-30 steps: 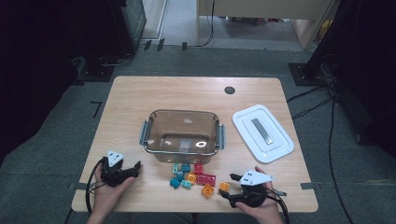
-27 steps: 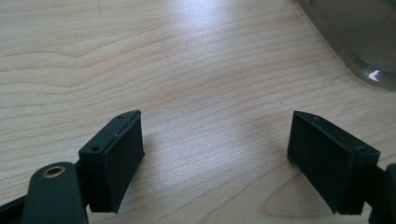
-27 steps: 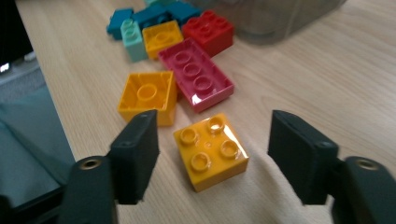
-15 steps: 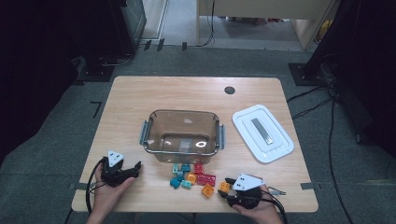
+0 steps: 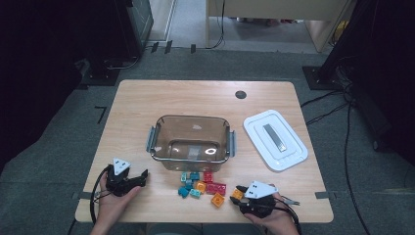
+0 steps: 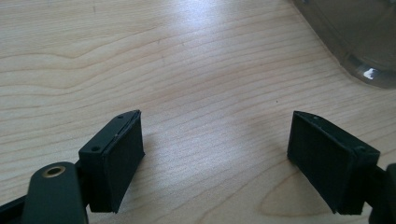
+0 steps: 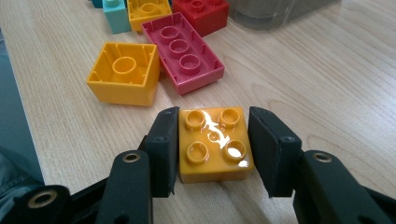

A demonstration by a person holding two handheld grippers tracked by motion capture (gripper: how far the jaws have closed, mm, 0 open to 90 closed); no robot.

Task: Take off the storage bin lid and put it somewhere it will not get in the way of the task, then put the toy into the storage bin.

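An orange 4-stud brick [image 7: 215,142] is seen studs-up on the table [image 5: 147,103], near the front edge, just right of the brick pile, b/w the jaws of the right gripper [image 7: 214,149]. The jaws have just been closing; the left pad is pressed against the brick's side, the right pad is at or v. close to the other side, so the brick is taken as gripped. In the high view the same brick [image 5: 237,194] is found at the tip of the right gripper [image 5: 240,192].

Just beyond it, an orange brick lying hollow side up [image 7: 123,72] and a pink 2x4 brick, also upside down [image 7: 183,51], are seen touching each other. Further off, a red brick [image 7: 201,10], another orange one [image 7: 148,9] and a teal one [image 7: 116,15] are grouped.

Behind the pile a clear brownish container [image 5: 191,139] is placed mid-table; its white lid [image 5: 275,139] is laid apart to the right.

The left gripper [image 6: 215,154] is held over bare wood at front left, jaws wide apart, nothing b/w them.
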